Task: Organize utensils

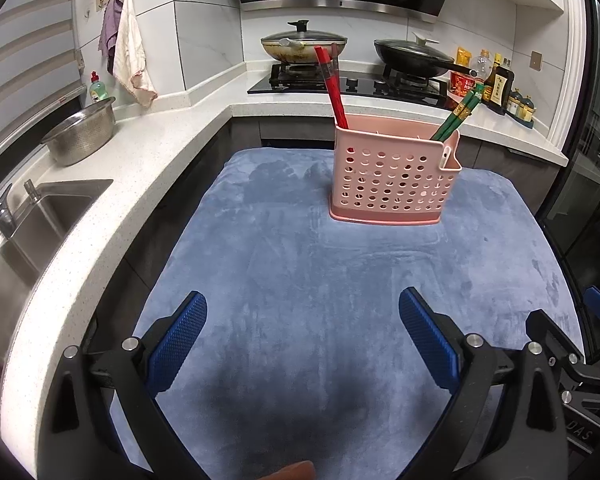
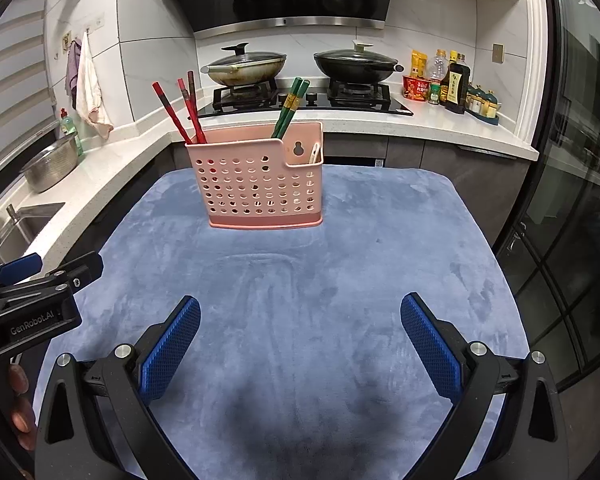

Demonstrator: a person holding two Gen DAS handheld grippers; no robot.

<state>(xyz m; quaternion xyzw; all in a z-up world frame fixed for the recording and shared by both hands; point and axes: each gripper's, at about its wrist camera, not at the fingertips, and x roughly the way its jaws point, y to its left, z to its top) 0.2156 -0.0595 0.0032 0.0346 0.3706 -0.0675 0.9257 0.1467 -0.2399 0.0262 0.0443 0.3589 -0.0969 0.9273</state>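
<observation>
Both tongs are hanging wide open over the blue mat (image 2: 300,280), gripping nothing. The left tongs (image 1: 302,320) are sitting low in their view, the right tongs (image 2: 300,328) likewise. The pink basket (image 2: 260,184) is standing upper centre, holding red chopsticks (image 2: 180,112) on its left and green chopsticks (image 2: 290,108) further right.

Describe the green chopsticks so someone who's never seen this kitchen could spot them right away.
Find the blue cloth in front of the stove; a pink perforated holder stands at its far end. The green chopsticks lean out of its right half. Unlike the red chopsticks at the left end, they are dark green with a yellow band.
</observation>
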